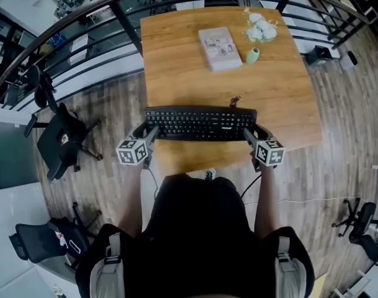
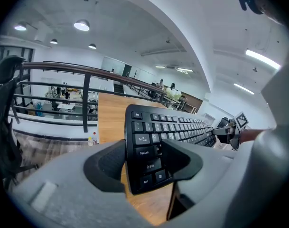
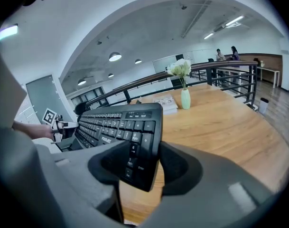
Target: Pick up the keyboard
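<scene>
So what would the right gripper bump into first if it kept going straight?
The keyboard: its end is clamped between the jaws of the right gripper. Past it, probably the wooden table, though depth is unclear.

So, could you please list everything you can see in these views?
keyboard: one, black, held at its two ends over the table's near edge
table: one, light wood, centre
book: one, pale, lying at the table's far middle
vase: one, pale green, right of the book, holding white flowers
railing: one, dark, curving beyond the table
office chairs: at least three, black, on the wooden floor left and right
left gripper: one, grey, jaws closed on the keyboard's left end
right gripper: one, grey, jaws closed on its right end
</scene>
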